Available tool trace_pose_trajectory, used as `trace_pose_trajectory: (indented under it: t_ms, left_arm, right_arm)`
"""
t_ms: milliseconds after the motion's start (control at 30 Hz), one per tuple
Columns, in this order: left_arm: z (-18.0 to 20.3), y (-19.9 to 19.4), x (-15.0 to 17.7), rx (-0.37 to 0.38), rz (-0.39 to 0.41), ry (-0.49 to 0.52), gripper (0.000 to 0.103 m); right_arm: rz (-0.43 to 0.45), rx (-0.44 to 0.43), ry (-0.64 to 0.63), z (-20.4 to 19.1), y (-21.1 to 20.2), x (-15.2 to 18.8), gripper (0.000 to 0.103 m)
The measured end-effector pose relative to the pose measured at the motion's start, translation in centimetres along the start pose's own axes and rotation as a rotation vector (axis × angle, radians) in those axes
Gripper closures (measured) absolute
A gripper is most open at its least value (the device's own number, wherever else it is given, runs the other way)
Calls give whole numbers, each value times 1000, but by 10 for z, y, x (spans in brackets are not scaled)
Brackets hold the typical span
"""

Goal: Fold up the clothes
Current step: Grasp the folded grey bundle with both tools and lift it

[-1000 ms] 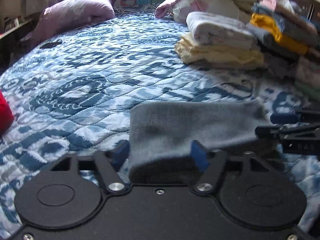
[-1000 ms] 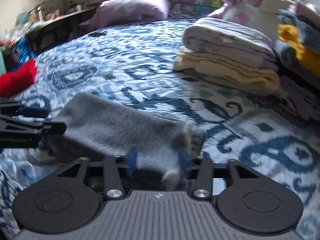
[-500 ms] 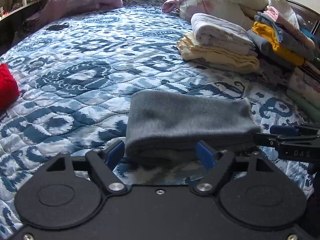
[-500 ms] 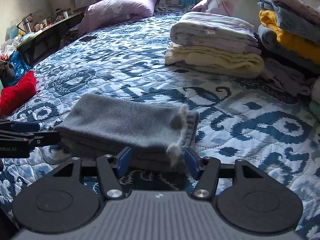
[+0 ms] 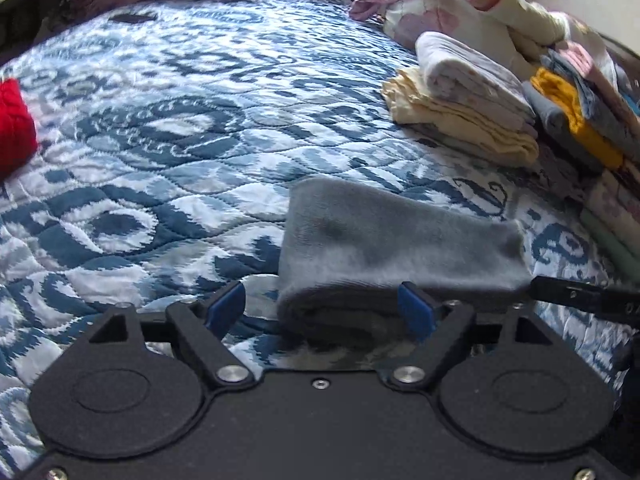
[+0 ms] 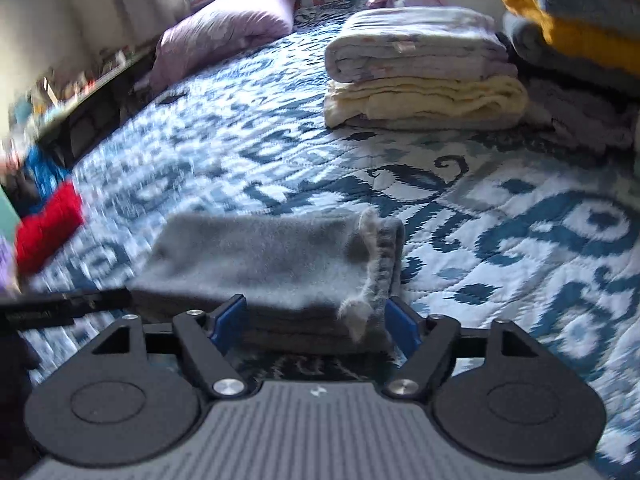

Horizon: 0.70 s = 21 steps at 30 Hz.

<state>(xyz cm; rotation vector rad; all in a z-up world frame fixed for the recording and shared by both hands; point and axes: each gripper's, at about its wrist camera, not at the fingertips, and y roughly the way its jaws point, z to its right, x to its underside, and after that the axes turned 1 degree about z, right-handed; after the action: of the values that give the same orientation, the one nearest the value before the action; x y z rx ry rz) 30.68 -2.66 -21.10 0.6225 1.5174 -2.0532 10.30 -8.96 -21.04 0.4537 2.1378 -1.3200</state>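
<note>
A folded grey garment [image 5: 396, 248] lies on the blue-and-white patterned quilt [image 5: 180, 128]; it also shows in the right wrist view [image 6: 272, 264], with a frayed edge at its right end. My left gripper [image 5: 322, 310] is open, its blue-padded fingers wide apart at the garment's near left end. My right gripper [image 6: 312, 320] is open, its fingers either side of the garment's near right end. Each gripper's dark tip shows at the edge of the other's view.
Folded white and cream blankets [image 6: 420, 68] are stacked at the back right, beside a pile of yellow and grey clothes [image 5: 576, 120]. A red garment [image 6: 48, 232] lies at the left. A lilac pillow [image 6: 224, 28] sits at the bed's head.
Both grippers have opened and let go of the grey garment, which now lies flat on the quilt. Both have drawn back a little and shifted to the left.
</note>
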Motion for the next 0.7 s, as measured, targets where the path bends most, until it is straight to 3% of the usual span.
trace_pose_trajectory:
  t_ms: [100,367,400,533,600,633,700]
  left_arm:
    - [-13,9,-3,47,-18,-60,20]
    - [-50,42,-2,199,-46,-258,23]
    - [-52,44,-1,218,-40,-277,24]
    - [-51,51,2,270,-15,-304,27]
    - [-46,54,3,292,-9,-309,33]
    - [-42,57,3,297,-19,-318,44]
    - [-38,57,5,272,-12,-319,45]
  right_arm:
    - [-8,-41,87,12,9,-5,27]
    - [-29,-35,178,40,46,-6,28]
    - [-39,-52,205,45,50,-3,32]
    - [-15,-119,271,59,60,8,32]
    - [2,-141,293,64,63,8,32]
    - [7,-150,310,66,64,8,32]
    - [14,-158,332,68,65,7,33]
